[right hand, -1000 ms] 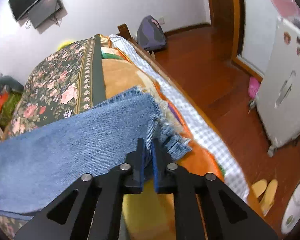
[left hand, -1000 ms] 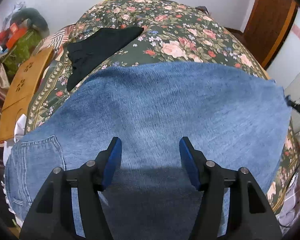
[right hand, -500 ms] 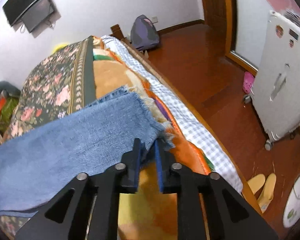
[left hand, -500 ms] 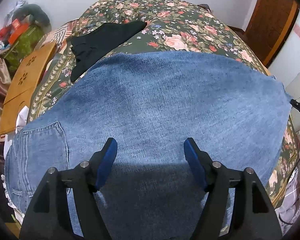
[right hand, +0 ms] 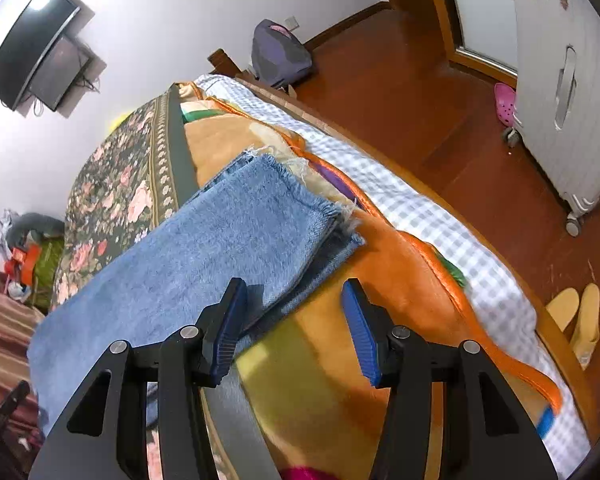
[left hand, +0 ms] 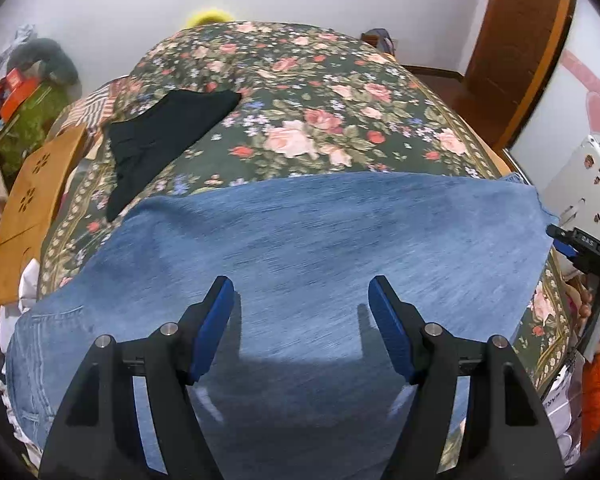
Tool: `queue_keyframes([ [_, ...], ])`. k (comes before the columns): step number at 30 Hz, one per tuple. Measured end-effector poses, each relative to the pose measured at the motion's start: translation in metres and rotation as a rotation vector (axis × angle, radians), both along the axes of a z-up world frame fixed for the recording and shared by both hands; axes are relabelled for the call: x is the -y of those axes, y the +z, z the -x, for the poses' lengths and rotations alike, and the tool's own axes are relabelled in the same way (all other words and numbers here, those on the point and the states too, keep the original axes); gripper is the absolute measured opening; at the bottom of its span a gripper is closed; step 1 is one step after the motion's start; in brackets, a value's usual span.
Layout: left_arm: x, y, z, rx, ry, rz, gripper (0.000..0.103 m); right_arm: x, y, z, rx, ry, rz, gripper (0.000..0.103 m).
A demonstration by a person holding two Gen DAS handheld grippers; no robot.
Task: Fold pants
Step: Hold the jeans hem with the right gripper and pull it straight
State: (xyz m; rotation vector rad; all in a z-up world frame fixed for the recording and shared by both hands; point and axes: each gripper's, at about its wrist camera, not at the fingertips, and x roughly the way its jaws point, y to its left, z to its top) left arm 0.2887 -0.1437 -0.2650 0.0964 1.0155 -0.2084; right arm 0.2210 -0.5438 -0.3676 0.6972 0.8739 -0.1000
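Blue jeans (left hand: 320, 240) lie folded lengthwise across the floral bedspread (left hand: 300, 92), with the back pocket at the lower left. My left gripper (left hand: 302, 316) hovers open above the middle of the denim, nothing between its fingers. In the right wrist view the frayed leg hems (right hand: 300, 216) rest on the orange blanket (right hand: 400, 280) near the bed's edge. My right gripper (right hand: 294, 304) stands just behind them with its jaws opening; the left pad (right hand: 230, 324) overlaps the denim's edge without pinching it. The right gripper (left hand: 576, 246) also shows at the jeans' right end.
A black garment (left hand: 168, 132) lies on the bedspread beyond the jeans, and a wooden board (left hand: 36, 200) leans at the left. Past the bed's right edge are wood floor, a white suitcase (right hand: 560, 80), slippers (right hand: 572, 312) and a backpack (right hand: 280, 56).
The right gripper's jaws have parted and let go of the leg hems, which now lie flat on the blanket. The left gripper has lifted back from the denim and opened slightly wider.
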Motion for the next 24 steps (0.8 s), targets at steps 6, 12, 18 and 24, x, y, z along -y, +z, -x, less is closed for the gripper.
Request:
queue_keyframes([
  [6, 0.017, -0.010, -0.007, -0.027, -0.033, 0.001, 0.070, 0.005, 0.002, -0.010, 0.018, -0.023, 0.030, 0.022],
  [12, 0.027, -0.007, -0.005, -0.021, -0.057, -0.006, 0.070, 0.006, 0.021, -0.006, 0.073, -0.029, 0.051, 0.008],
  [18, 0.026, 0.004, -0.001, -0.002, -0.056, 0.016, 0.070, -0.002, 0.066, 0.006, 0.178, -0.014, 0.073, 0.008],
  [24, 0.018, 0.024, 0.007, 0.045, -0.046, 0.050, 0.070, -0.029, 0.117, 0.014, 0.291, 0.051, 0.102, 0.008],
])
